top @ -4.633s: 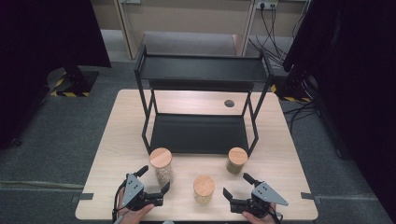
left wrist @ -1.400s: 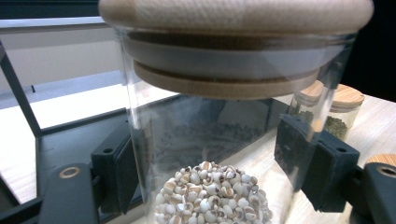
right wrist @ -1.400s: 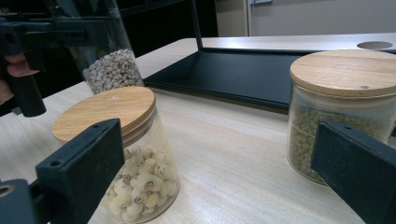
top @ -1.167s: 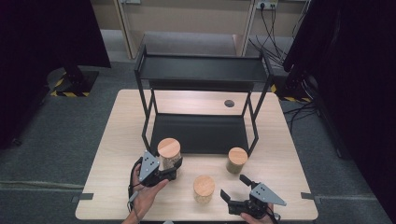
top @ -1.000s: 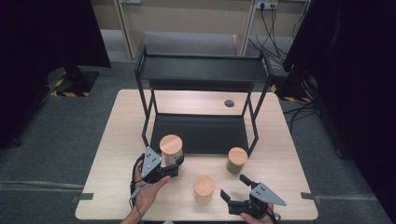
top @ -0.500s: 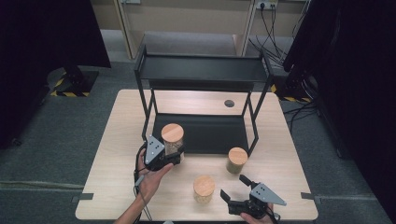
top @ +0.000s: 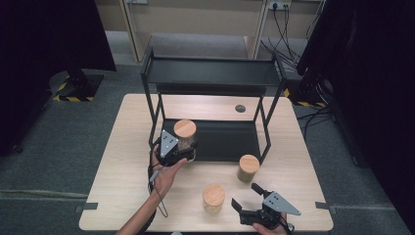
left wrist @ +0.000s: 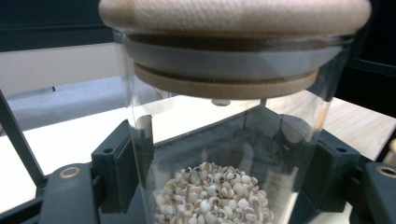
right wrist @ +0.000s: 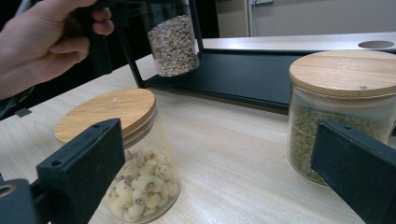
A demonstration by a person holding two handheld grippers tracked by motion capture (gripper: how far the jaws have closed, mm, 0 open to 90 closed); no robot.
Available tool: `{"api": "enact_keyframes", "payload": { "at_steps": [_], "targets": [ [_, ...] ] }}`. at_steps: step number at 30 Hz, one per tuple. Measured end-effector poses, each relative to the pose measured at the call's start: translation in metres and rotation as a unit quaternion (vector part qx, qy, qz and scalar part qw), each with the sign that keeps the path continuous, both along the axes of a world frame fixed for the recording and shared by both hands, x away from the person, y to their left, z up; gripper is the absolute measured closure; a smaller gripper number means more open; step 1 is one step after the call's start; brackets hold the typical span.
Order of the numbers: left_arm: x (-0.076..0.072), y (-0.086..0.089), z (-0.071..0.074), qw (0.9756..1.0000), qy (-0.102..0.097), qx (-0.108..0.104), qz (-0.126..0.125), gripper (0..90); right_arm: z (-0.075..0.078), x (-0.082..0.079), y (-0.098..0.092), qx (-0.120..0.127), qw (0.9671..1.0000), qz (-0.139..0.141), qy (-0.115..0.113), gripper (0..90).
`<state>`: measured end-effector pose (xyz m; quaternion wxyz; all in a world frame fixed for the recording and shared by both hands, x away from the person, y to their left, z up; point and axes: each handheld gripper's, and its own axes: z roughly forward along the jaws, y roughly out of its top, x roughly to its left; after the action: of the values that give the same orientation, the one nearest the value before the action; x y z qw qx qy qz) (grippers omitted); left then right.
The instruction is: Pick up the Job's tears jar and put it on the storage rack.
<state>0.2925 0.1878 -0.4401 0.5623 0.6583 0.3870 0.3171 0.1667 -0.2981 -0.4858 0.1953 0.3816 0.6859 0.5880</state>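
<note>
Jar [top: 185,134] held above wooden table [top: 122,161]; black shelf [top: 215,73]; grey floor [top: 58,147].

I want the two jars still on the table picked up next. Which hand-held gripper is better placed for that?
Right. The right hand-held gripper is open beside the front jar and the green-filled jar; the left hand-held gripper holds a jar.

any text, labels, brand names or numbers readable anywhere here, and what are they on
None can be read.
The three glass jars carry no labels: the one held in the left gripper, the one near the front edge and the one by the shelf's right leg have plain wooden lids.
The black shelf and the table show no markings.
The grey plate on the right gripper is blank.
</note>
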Motion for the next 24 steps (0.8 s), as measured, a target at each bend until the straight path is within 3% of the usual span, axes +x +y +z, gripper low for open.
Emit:
{"api": "enact_keyframes", "payload": {
  "at_steps": [14,19,24],
  "targets": [
    [0.024,-0.014,-0.007,0.9991,-0.002,0.010,0.042,25.0,0.000,0.000,-0.001,0.002,1.0000,0.003,-0.002,3.4],
    [0.030,-0.016,-0.013,0.9986,0.003,0.004,0.052,25.1,0.000,0.000,-0.002,0.003,1.0000,0.003,-0.002,3.4],
    [0.034,-0.019,-0.017,0.9981,0.004,0.014,0.059,25.0,0.000,0.001,-0.001,0.002,1.0000,0.005,-0.001,3.4]
  ]
}}
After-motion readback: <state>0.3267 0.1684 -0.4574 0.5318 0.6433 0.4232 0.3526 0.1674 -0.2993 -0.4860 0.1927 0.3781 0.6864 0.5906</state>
